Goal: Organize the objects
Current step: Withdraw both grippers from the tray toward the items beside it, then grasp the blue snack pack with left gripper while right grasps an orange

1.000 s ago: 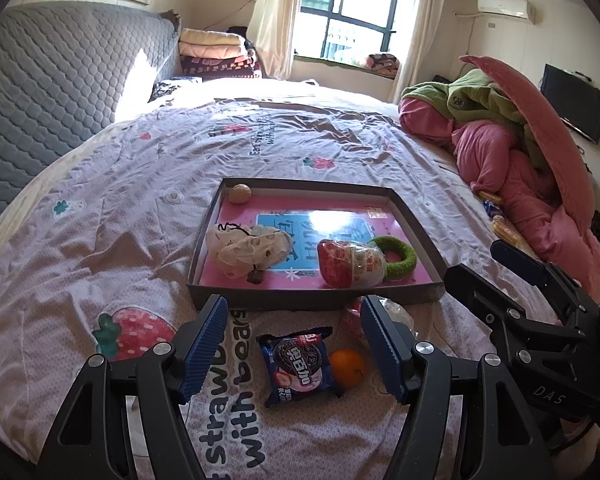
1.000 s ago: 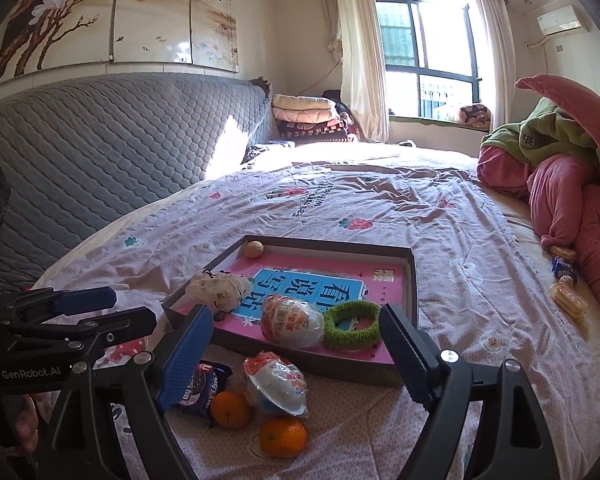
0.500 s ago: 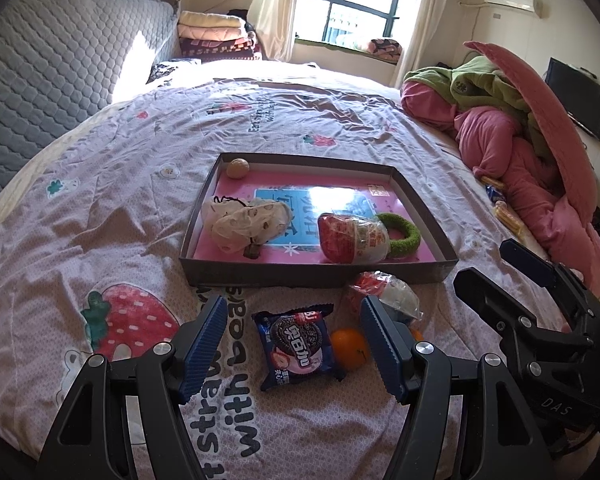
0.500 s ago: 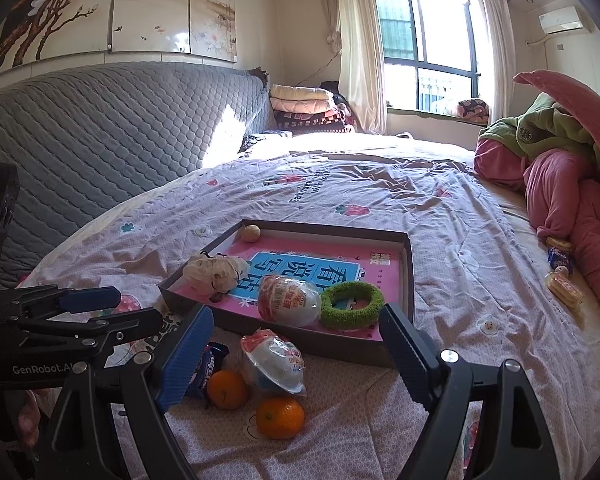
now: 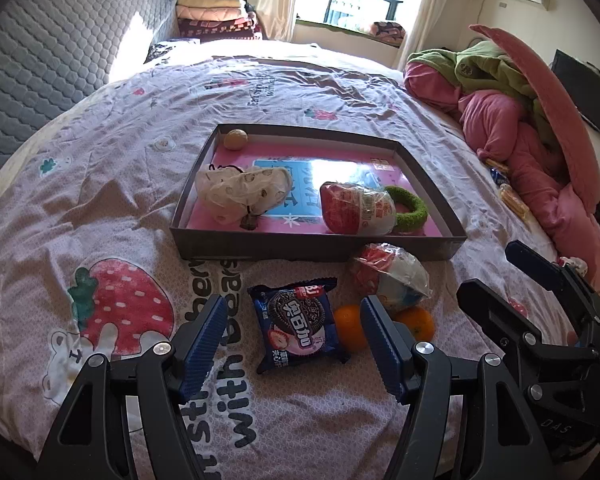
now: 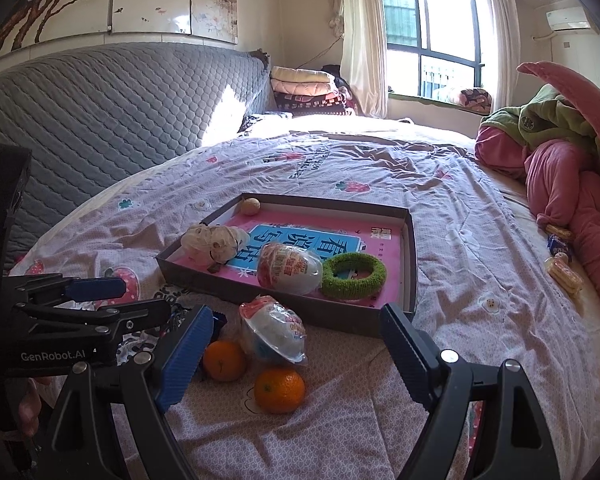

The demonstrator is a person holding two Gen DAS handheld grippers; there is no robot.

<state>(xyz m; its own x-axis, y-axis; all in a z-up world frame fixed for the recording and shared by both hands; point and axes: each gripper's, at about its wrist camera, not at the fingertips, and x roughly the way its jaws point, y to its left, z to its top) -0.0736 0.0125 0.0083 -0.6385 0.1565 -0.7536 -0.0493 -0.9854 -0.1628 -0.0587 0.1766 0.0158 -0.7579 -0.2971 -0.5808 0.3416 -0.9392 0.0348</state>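
The left gripper (image 5: pixel 294 344) hangs low over the bedspread (image 5: pixel 100 184) with its ribbed blue pads spread wide, nothing between them but the cookie pack (image 5: pixel 298 326) lying flat on the cloth below. Its right pad stands in front of one orange (image 5: pixel 349 326); a second orange (image 5: pixel 418 322) lies just past that pad. The right gripper (image 6: pixel 296 356) is also wide open and empty, the nearer orange (image 6: pixel 279 390) framed between its fingers and the other (image 6: pixel 224 361) beside its left pad.

Just behind the oranges a crinkly plastic-wrapped egg (image 5: pixel 390 280) rests against the near wall of the box (image 5: pixel 312 246), a shallow grey cardboard tray with a glossy pink and blue floor. That wall stands between the loose items and the inside.

Inside, a second wrapped egg (image 5: pixel 356 208) touches a fuzzy green ring (image 5: pixel 412 210) at the near right; a limp mesh pouch (image 5: pixel 242 192) fills the near left; a small round tan ball (image 5: pixel 235 139) sits in the far left corner. The far right floor is bare.

Wrinkled cloth spreads to the left of the box; heaped pink bedding (image 5: pixel 512 136) crowds the right edge.
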